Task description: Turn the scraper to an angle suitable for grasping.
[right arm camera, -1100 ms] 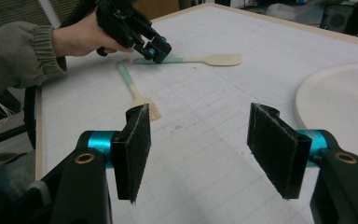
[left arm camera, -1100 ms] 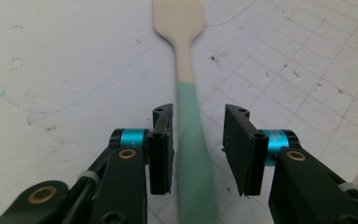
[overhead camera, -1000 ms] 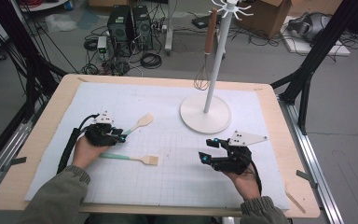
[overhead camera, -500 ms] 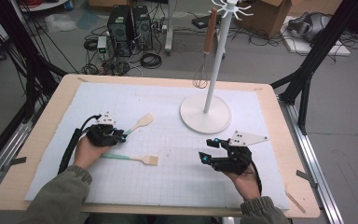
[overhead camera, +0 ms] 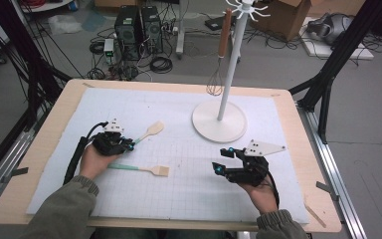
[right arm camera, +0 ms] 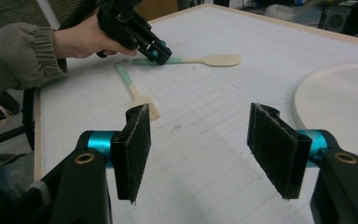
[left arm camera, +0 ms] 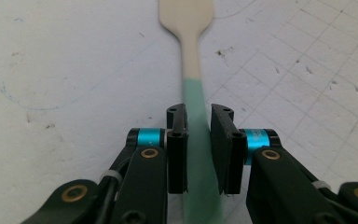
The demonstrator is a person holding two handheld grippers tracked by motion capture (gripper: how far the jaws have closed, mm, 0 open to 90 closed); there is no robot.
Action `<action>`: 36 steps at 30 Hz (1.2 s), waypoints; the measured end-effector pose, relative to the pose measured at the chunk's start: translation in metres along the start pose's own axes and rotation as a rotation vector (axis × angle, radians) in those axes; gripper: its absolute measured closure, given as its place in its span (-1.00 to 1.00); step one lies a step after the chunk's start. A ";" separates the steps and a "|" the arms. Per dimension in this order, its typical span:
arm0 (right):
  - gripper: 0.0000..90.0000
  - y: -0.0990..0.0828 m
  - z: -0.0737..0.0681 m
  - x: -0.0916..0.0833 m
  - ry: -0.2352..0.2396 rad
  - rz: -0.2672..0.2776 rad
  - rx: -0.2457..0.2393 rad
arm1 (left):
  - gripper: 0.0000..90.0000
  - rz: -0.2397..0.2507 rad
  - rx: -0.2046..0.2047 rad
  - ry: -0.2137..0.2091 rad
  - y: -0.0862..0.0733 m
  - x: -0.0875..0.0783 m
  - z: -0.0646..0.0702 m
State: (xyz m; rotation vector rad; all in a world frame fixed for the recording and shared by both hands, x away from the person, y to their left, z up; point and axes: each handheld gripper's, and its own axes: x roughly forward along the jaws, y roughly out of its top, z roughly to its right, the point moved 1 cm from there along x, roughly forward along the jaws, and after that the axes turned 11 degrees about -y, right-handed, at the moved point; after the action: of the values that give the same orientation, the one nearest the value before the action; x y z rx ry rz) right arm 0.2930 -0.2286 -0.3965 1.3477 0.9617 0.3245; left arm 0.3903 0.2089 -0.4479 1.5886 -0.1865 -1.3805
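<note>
A wooden spoon (overhead camera: 151, 130) (left arm camera: 186, 18) (right arm camera: 214, 59) with a green handle lies on the white gridded mat (overhead camera: 189, 114). My left gripper (overhead camera: 129, 144) (left arm camera: 198, 114) straddles that green handle. Its jaws have just been closing, and the pads stand very near the handle's sides without clearly pressing it. A wooden spatula (overhead camera: 144, 169) (right arm camera: 137, 95) with a green handle lies just in front of the left hand. At the right of the mat my right gripper (overhead camera: 224, 160) (right arm camera: 198, 135) stands open and holds nothing.
A white stand with a round base (overhead camera: 219, 122) (right arm camera: 335, 93) rises at the back of the mat. A whisk (overhead camera: 215, 82) with a brown handle hangs from it. The wooden table edge (overhead camera: 323, 199) frames the mat. Computer cases and cables sit on the floor beyond.
The left gripper's jaws have narrowed around the spoon's green handle. Both hands have kept their places, and the spoon and spatula lie where they were.
</note>
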 end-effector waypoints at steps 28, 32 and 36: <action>-0.14 0.000 -0.003 0.002 0.016 -0.008 -0.007 | 0.71 0.093 0.133 -0.144 0.006 -0.021 0.021; -0.14 0.000 -0.004 0.003 0.021 -0.013 -0.007 | 0.71 0.108 0.148 -0.173 0.005 -0.024 0.027; -0.14 0.000 -0.005 0.004 0.032 -0.016 -0.015 | 0.71 0.123 0.166 -0.196 0.006 -0.029 0.033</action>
State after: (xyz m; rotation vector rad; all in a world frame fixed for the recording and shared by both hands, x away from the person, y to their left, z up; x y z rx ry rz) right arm 0.2912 -0.2224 -0.3972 1.3240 0.9947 0.3415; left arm 0.3562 0.2068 -0.4204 1.5471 -0.5203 -1.4533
